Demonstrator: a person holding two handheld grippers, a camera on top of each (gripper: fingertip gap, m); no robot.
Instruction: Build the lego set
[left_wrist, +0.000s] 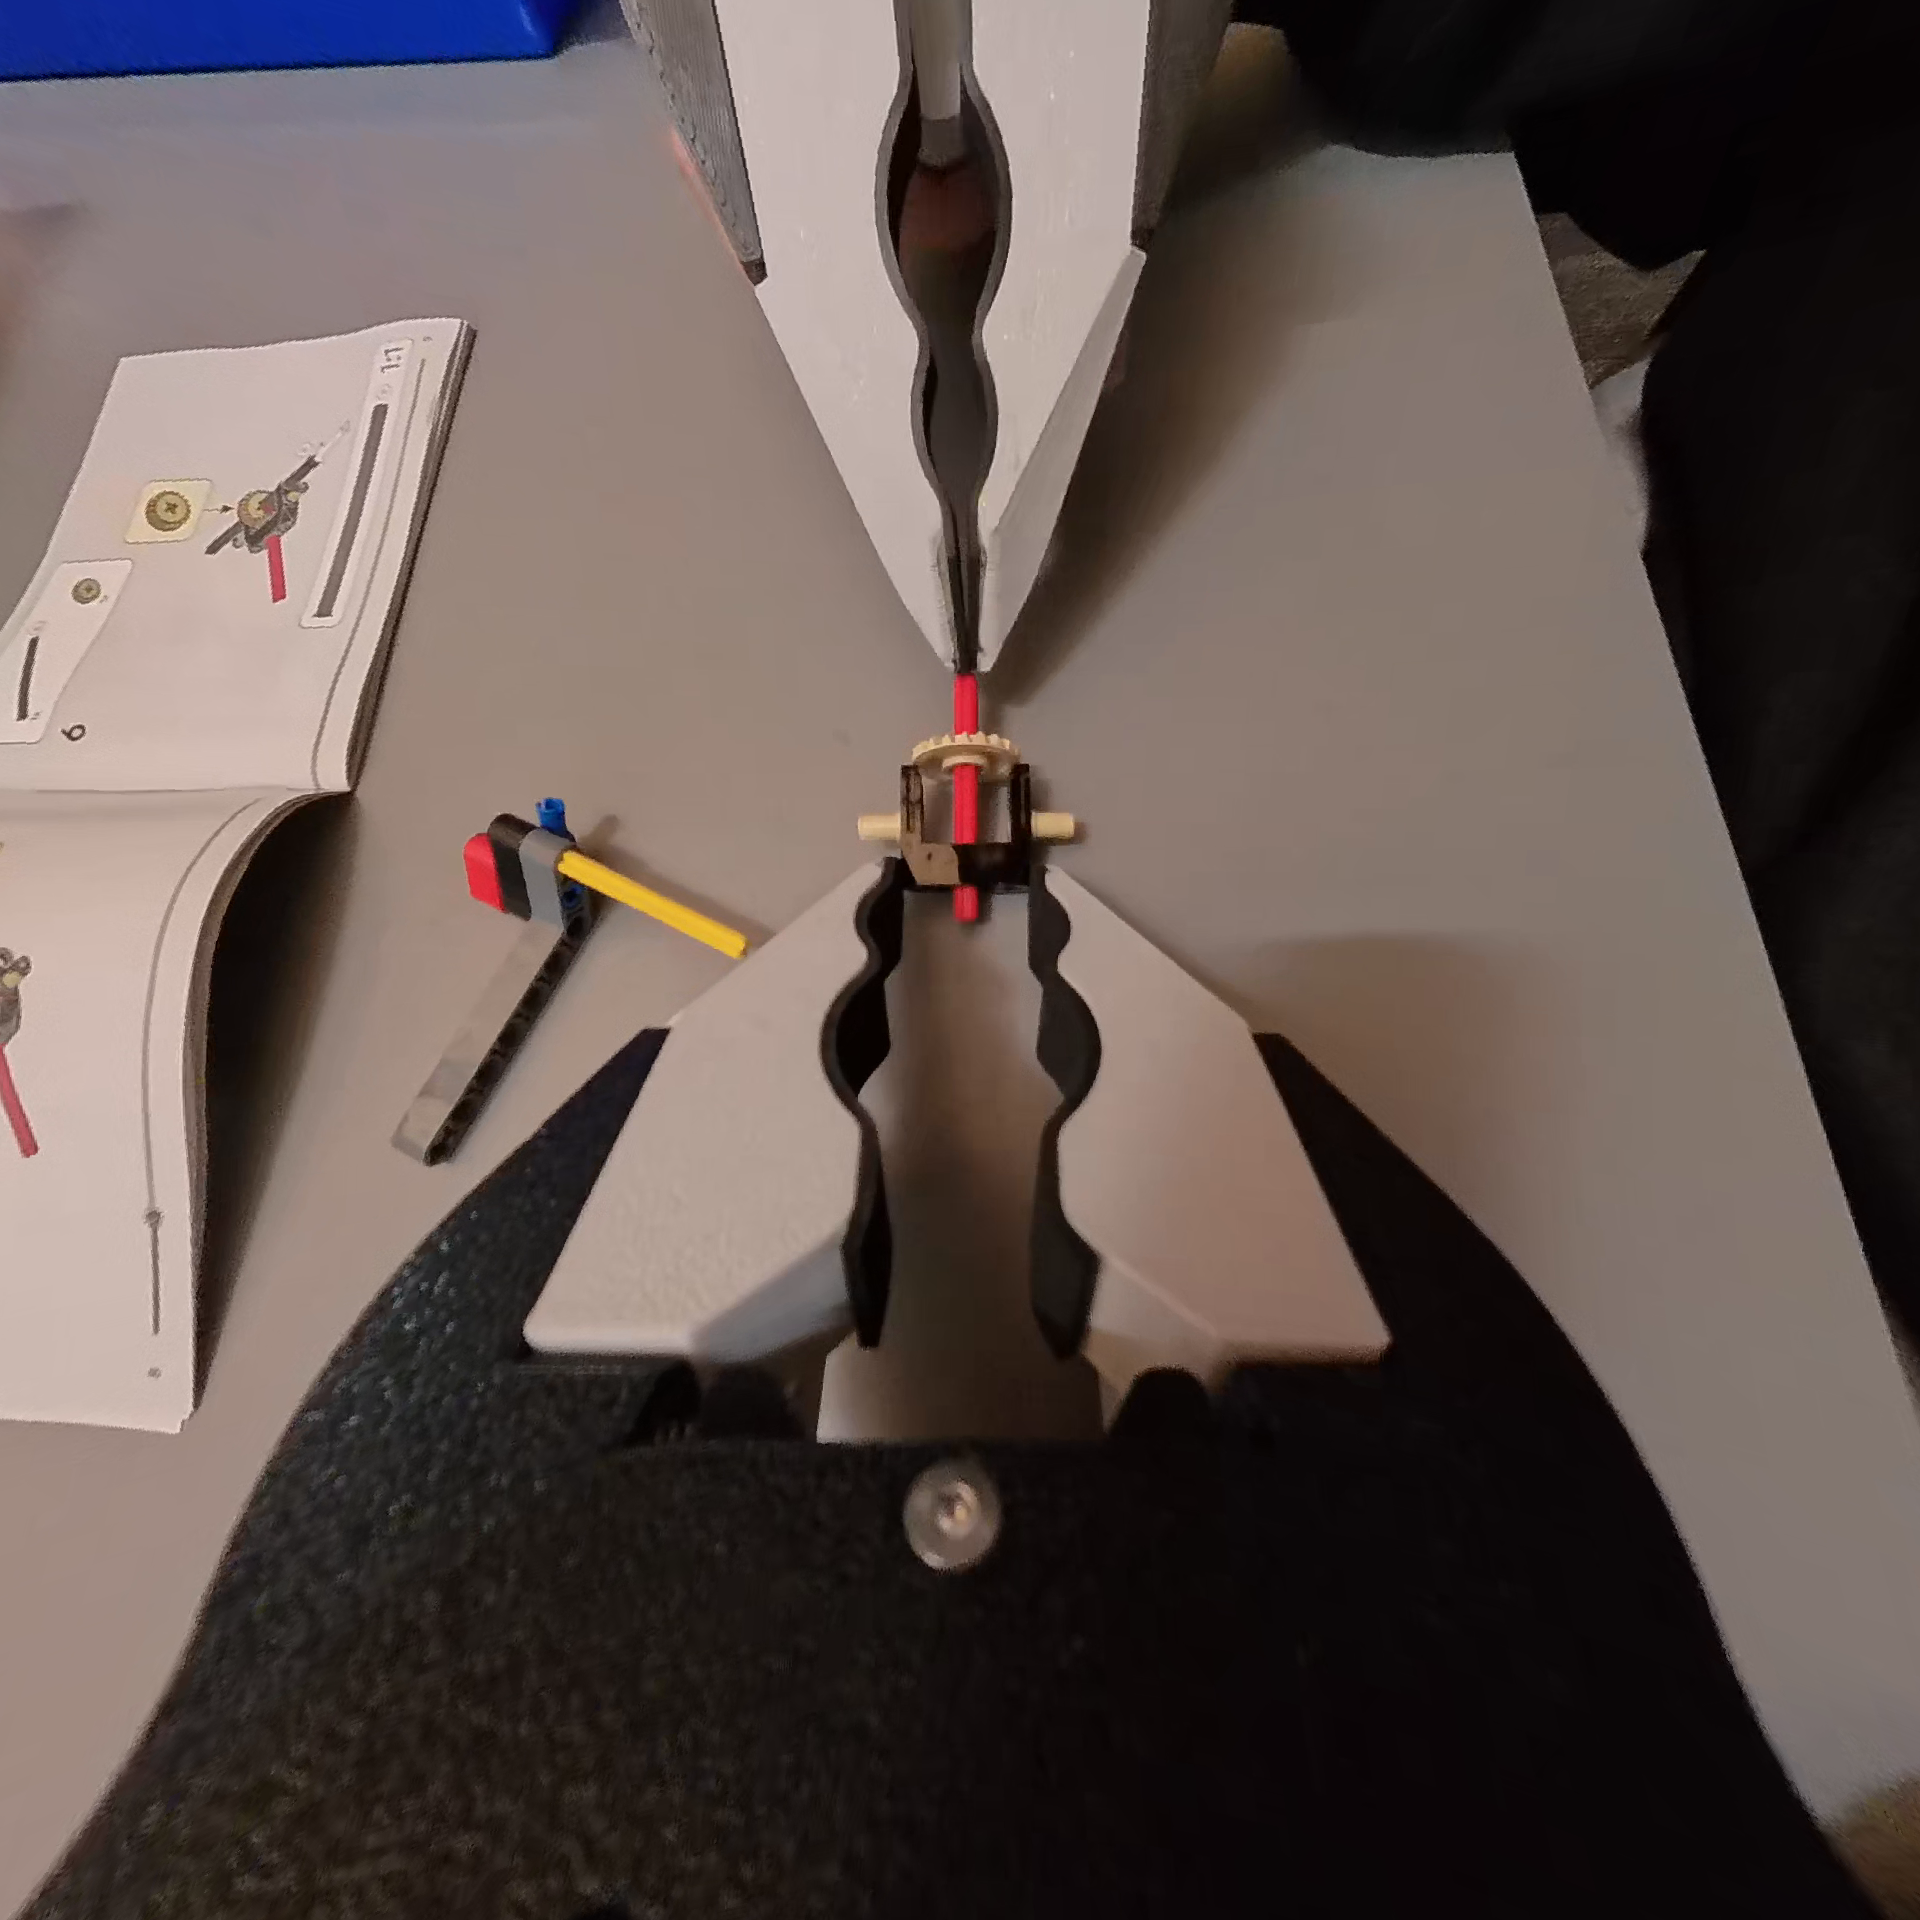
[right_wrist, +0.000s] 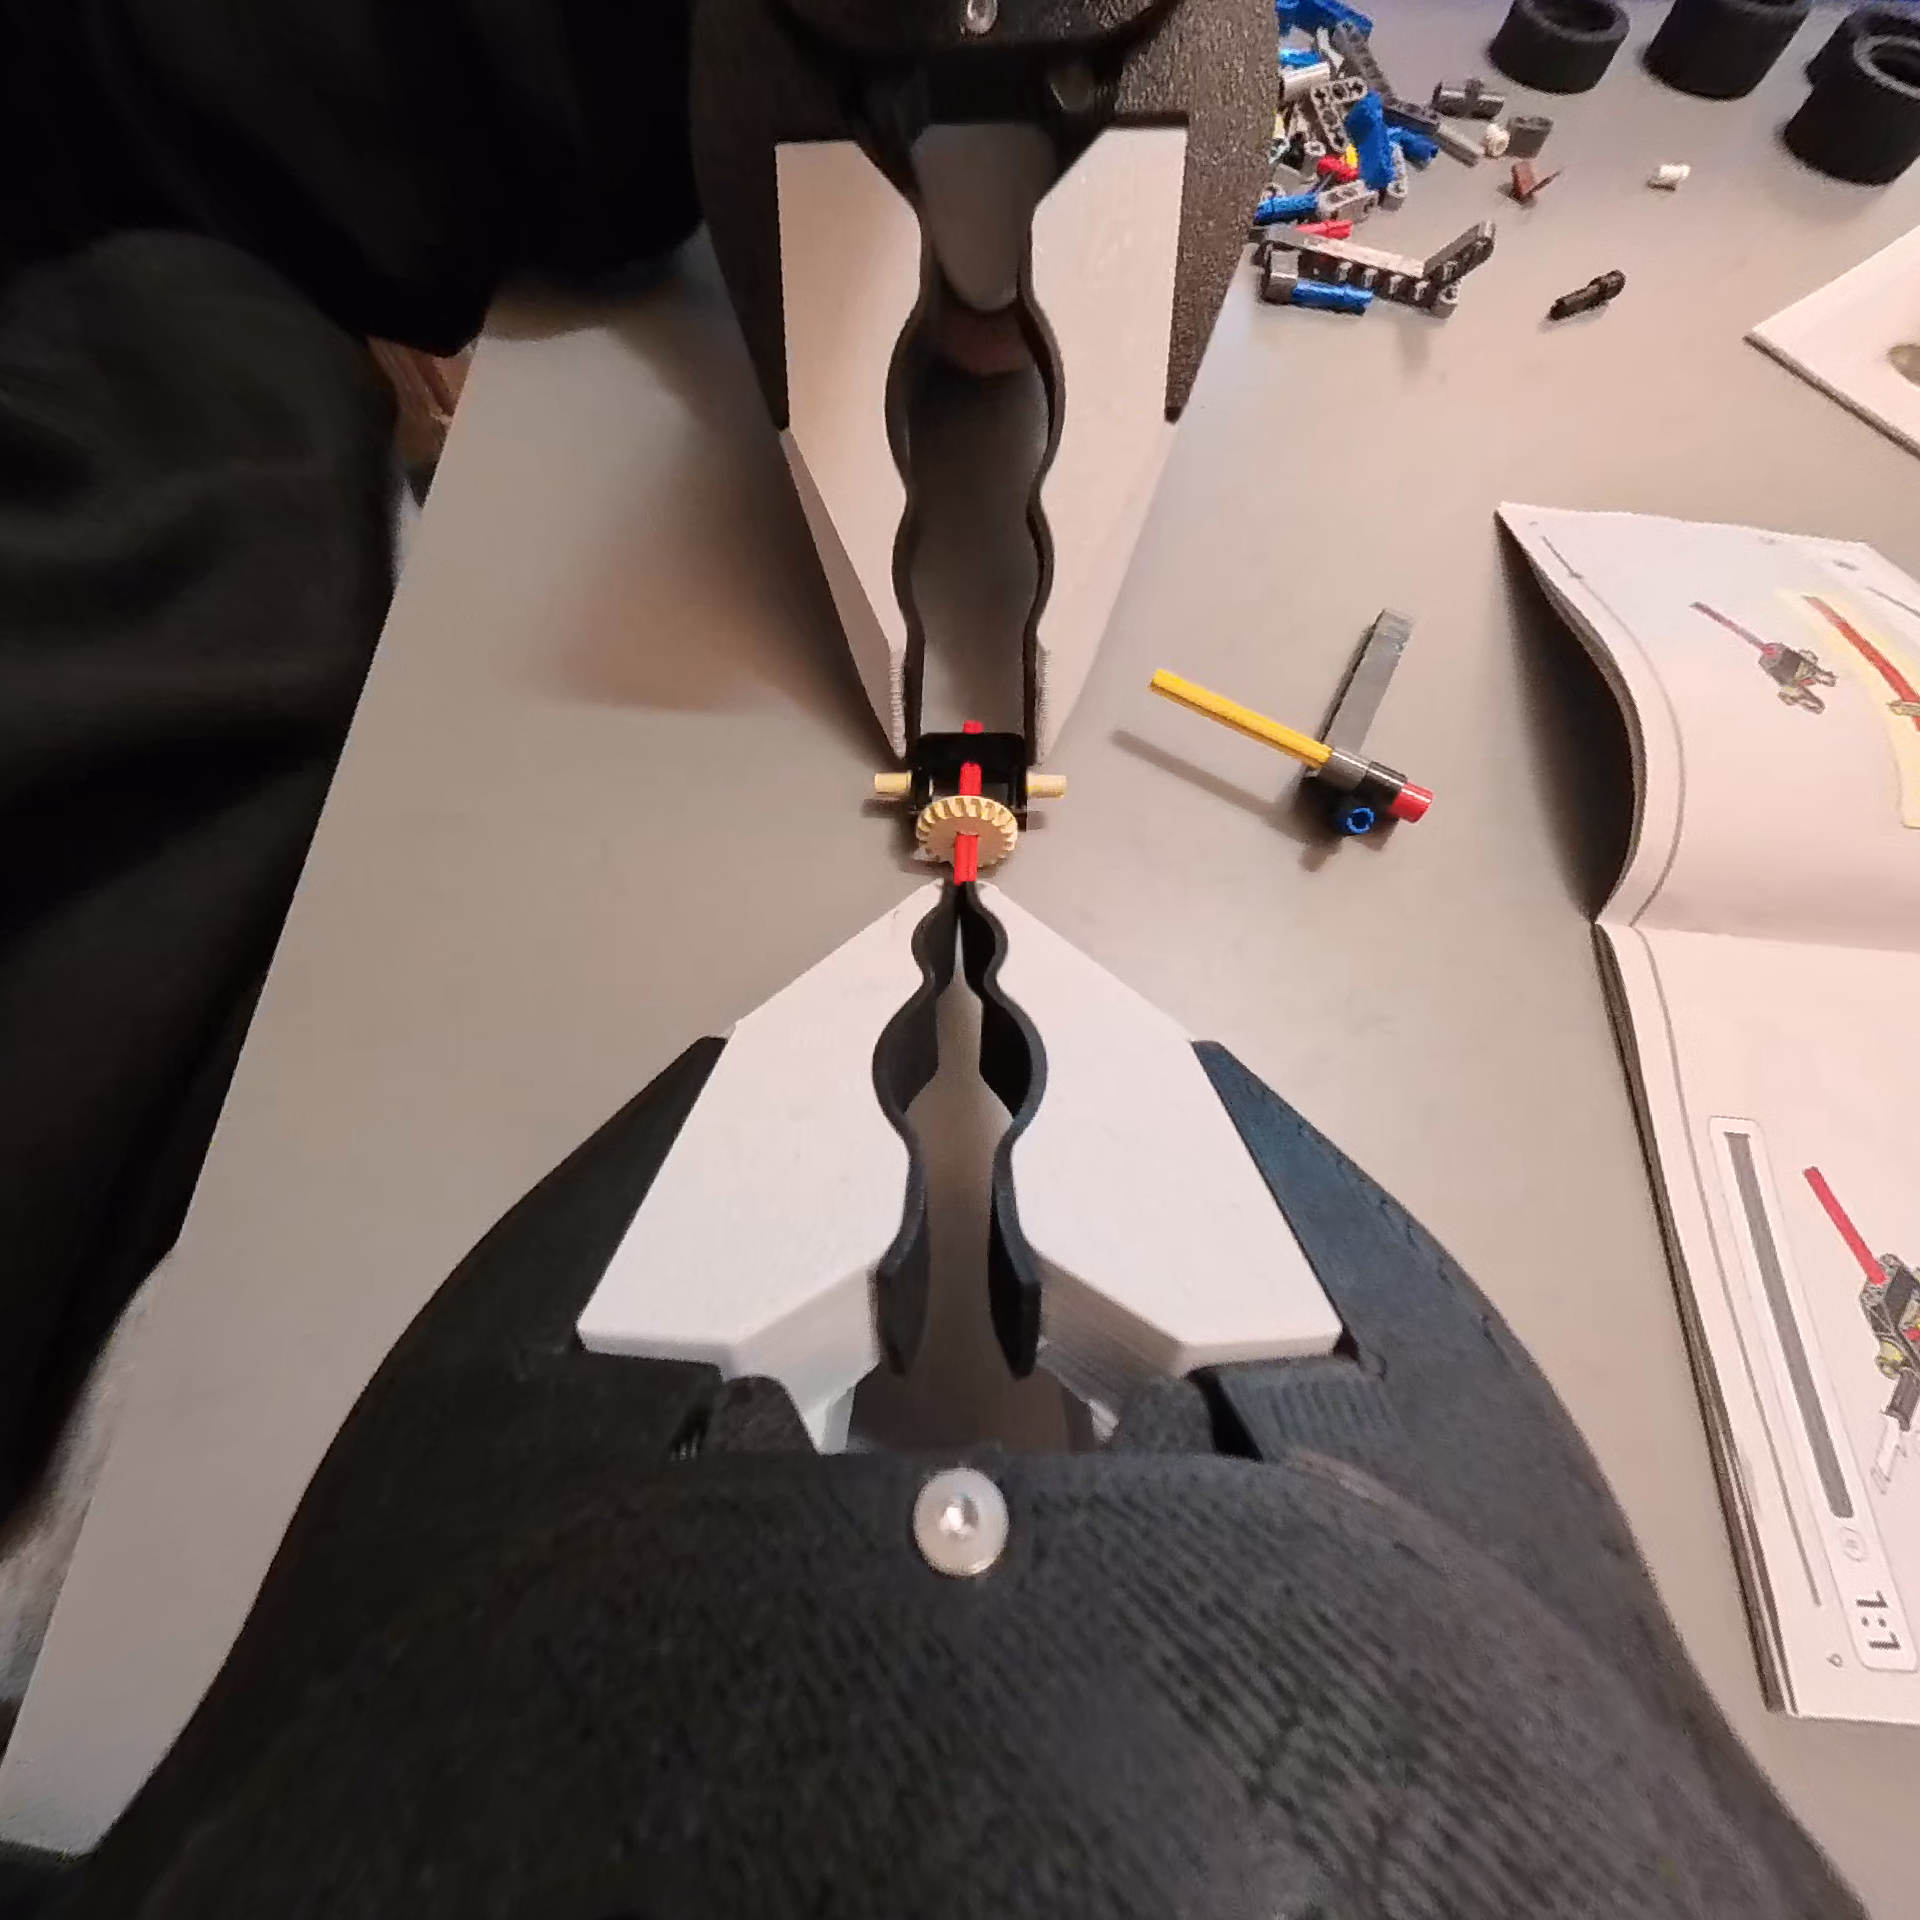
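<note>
A small black frame (left_wrist: 1013, 821) with tan pins (left_wrist: 878, 827) on both sides carries a red axle (left_wrist: 966, 717) through a tan bevel gear (left_wrist: 951, 756). My left gripper (left_wrist: 966, 878) is shut on the black frame, holding it above the grey table. My right gripper (left_wrist: 966, 655) faces it from the far side, shut on the axle's free end. In the right wrist view, my right gripper (right_wrist: 961, 894) pinches the red axle (right_wrist: 964, 857) just in front of the gear (right_wrist: 951, 826). The left gripper (right_wrist: 971, 727) holds the frame (right_wrist: 971, 750) beyond it.
A sub-assembly with a yellow axle, grey beam and red piece (left_wrist: 540, 873) (right_wrist: 1340, 769) lies on the table. An open instruction booklet (left_wrist: 239, 582) (right_wrist: 1766, 1039) lies beside it. Loose parts (right_wrist: 1351, 156) and black tyres (right_wrist: 1558, 42) sit further back. A blue bin (left_wrist: 260, 31) stands nearby. My left and right fingertips are right by each other.
</note>
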